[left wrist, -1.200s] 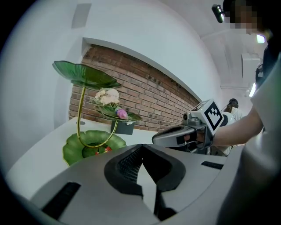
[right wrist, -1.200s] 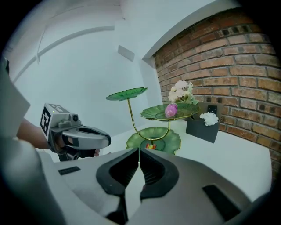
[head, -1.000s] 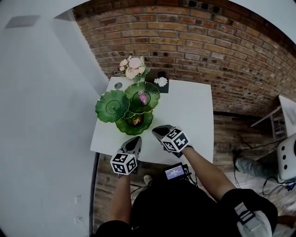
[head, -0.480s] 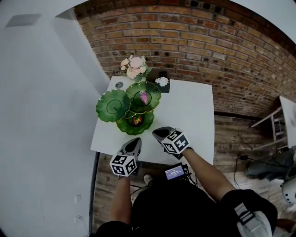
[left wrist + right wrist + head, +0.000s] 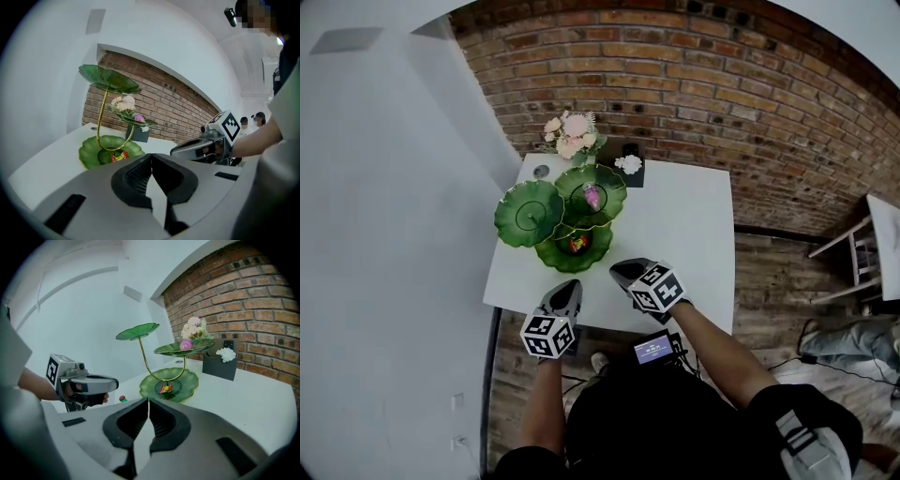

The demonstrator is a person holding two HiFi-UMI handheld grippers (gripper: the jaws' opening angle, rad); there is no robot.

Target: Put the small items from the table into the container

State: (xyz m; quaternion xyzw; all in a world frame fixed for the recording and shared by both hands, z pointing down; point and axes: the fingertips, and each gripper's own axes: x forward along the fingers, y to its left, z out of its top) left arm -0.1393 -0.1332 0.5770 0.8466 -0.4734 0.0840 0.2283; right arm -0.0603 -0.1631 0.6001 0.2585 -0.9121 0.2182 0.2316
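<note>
A three-tier stand of green leaf dishes (image 5: 565, 217) stands on the white table (image 5: 684, 234). Its lowest dish (image 5: 169, 385) holds a red-and-yellow item (image 5: 165, 389). A pink item (image 5: 591, 197) lies on the middle dish. A small red-and-green item (image 5: 123, 399) sits on the table by the near edge, close to my left gripper (image 5: 82, 385). My left gripper (image 5: 572, 287) hovers over the table's near edge, shut and empty. My right gripper (image 5: 622, 269) is beside it, shut and empty, just short of the lowest dish. In both gripper views the jaws meet (image 5: 151, 157) (image 5: 148, 401).
A dark box (image 5: 626, 169) with a white flower and a pink bouquet (image 5: 570, 136) stand at the table's far edge against the brick wall. A small screen (image 5: 653, 351) hangs at the person's waist. A white wall closes off the left side.
Both grippers have kept still. Only a person on the floor at the far right has shifted.
</note>
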